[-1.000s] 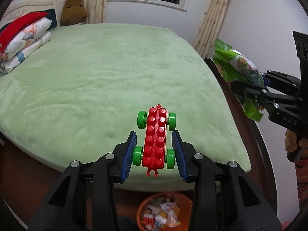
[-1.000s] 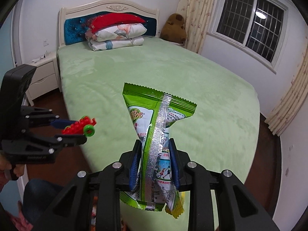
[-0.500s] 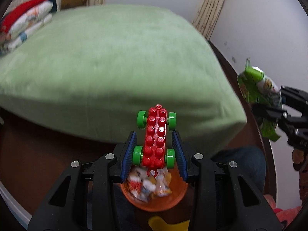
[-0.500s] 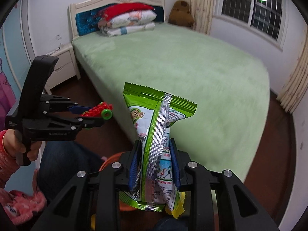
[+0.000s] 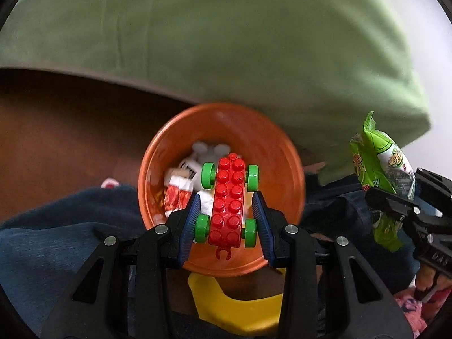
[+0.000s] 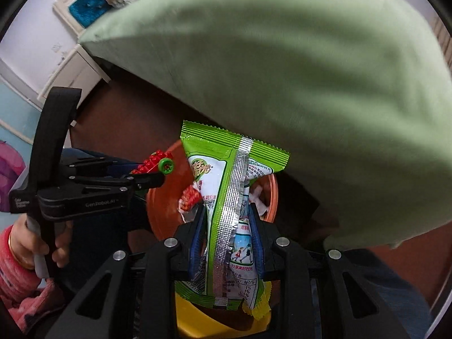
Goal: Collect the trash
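Hanging nearest the lens in the left wrist view, left gripper (image 5: pixel 227 214) clamped across the green wheels of a red toy brick car (image 5: pixel 229 201), long axis running 6 to 12 o'clock along the fingers. Directly beyond it, so under the load as the gripper tilts steeply down: orange trash bin (image 5: pixel 271 152), mouth facing up, white and red wrappers (image 5: pixel 180 186) already lying inside. Judged from that view, car sitting over the bin's opening, slightly toward 6 o'clock of its centre, so plain opening of the jaws probably enough to drop it in.

Seen from the right wrist view, right gripper (image 6: pixel 227 240) pinched on a green snack packet (image 6: pixel 226 197), silver seam running 6 to 12 o'clock, top edge flaring past the fingertips. Beyond the packet, only part of the bin (image 6: pixel 163 200) showing, at 9 to 12 o'clock of the fingertips and largely hidden by the packet itself; how much of the packet overhangs the opening, impossible to tell. In the left view, packet (image 5: pixel 381 169) at 3 o'clock of the bin, clear of the rim. Left load therefore nearer to release; right load probably needing a shift toward 9 o'clock first.

Farthest back, green bed cover (image 5: pixel 226 42) filling 10 to 2 o'clock.
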{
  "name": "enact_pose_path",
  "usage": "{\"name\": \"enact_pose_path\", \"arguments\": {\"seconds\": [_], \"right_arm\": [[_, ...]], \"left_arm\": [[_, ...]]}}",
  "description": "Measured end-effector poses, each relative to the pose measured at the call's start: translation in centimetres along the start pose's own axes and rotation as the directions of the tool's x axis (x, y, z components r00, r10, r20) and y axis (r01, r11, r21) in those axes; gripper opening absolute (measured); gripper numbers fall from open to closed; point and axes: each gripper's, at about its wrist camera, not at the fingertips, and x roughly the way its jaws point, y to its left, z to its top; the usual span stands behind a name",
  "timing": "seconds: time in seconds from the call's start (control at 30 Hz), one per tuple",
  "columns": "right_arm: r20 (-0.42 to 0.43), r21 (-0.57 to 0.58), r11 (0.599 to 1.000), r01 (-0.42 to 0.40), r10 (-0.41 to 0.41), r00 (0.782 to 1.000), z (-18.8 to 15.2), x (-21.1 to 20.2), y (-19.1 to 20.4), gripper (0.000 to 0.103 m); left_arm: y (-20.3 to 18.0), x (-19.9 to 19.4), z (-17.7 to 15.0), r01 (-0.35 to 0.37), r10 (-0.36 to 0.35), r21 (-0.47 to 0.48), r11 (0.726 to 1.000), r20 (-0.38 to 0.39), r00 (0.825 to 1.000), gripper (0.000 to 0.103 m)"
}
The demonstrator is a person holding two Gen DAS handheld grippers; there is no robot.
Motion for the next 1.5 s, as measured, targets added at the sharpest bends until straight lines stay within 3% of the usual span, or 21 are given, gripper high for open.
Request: {"name": "enact_pose_path", "arguments": {"seconds": [0.17,0.2,0.27,0.33,0.57,0.7,0.9,1.1,1.23,1.37,1.5], "right_arm": [[-0.079,0.034,0.999,-0.017,0.019,0.997,0.7,4.6,0.2,0.032],[-0.089,0.039,0.999,-0.015,0.018,0.996,0.8,5.3,0.3,0.039],[-0.084,0.056,0.998,-0.026,0.031,0.996,1.0,5.8,0.3,0.044],[-0.074,0.071,0.997,-0.037,0.043,0.996,0.2,5.2,-0.9,0.063],[-0.024,0.107,0.993,-0.040,0.043,0.999,0.6,3.6,-2.0,0.068],[0.063,0.130,0.991,-0.031,0.023,0.998,0.8,0.6,-2.4,0.068],[0.234,0.112,0.994,-0.001,-0.025,0.972,2.5,-5.6,-2.7,0.072],[0.409,0.088,0.996,0.003,-0.039,0.912,4.7,-12.2,-2.0,0.076],[0.493,0.080,0.997,0.011,-0.049,0.869,5.9,-15.5,-1.6,0.077],[0.561,0.081,0.997,0.016,-0.059,0.825,6.8,-18.0,-1.4,0.077],[0.600,0.088,0.996,0.017,-0.066,0.798,7.1,-19.5,-1.4,0.077]], "left_arm": [[1.3,4.0,0.0,-0.025,0.021,-0.047,0.999,-0.088,0.996,0.038],[1.4,4.2,0.1,-0.035,0.030,-0.054,0.998,-0.091,0.995,0.039],[1.7,4.6,0.2,-0.040,0.033,-0.069,0.997,-0.100,0.994,0.050],[2.3,4.4,0.2,-0.047,0.041,-0.068,0.997,-0.091,0.995,0.071],[2.6,3.4,0.7,-0.059,0.055,-0.071,0.996,-0.058,0.997,0.081],[2.4,2.4,0.9,-0.078,0.076,-0.075,0.994,-0.030,0.997,0.081],[1.0,-2.9,2.7,-0.110,0.115,-0.047,0.993,0.115,0.987,0.082],[-1.2,-10.3,5.0,-0.166,0.162,-0.015,0.986,0.323,0.933,0.090],[-2.5,-15.0,6.3,-0.205,0.187,-0.008,0.979,0.439,0.878,0.090],[-3.3,-18.5,7.0,-0.219,0.197,-0.019,0.976,0.520,0.831,0.091],[-3.8,-20.7,7.4,-0.237,0.216,-0.038,0.971,0.575,0.789,0.091]]}}
